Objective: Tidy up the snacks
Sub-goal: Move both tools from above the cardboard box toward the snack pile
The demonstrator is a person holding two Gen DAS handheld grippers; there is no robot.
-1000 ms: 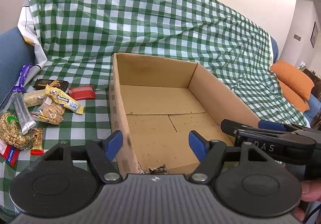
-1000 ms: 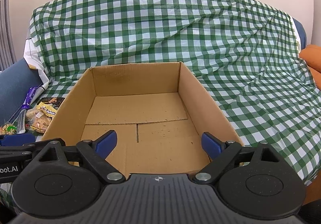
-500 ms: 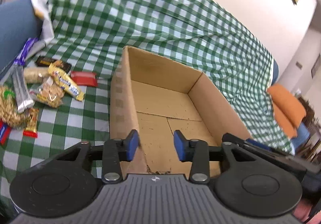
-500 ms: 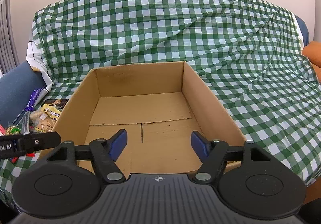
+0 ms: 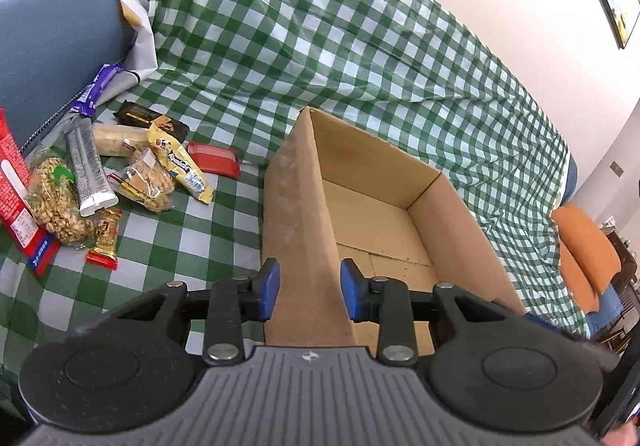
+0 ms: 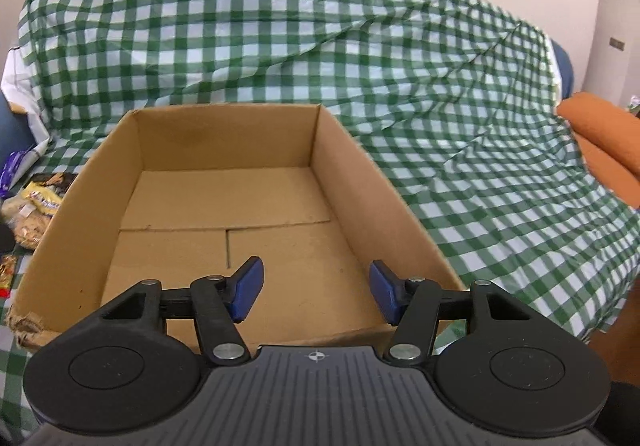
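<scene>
L tongs [image 5: 307, 288] part-open, astride box [image 5: 298, 214] wall, pads clear | R tongs [image 6: 314, 290] open, closing, nothing between, over box | snacks [image 5: 120, 174] left of L tongs

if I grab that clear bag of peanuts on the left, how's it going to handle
The bag of peanuts would probably sag and shift, since its clear film is loose around loose nuts. It looks fairly heavy for its size, being well filled. The silver packet lying across it would likely slide off as it lifts.
</scene>
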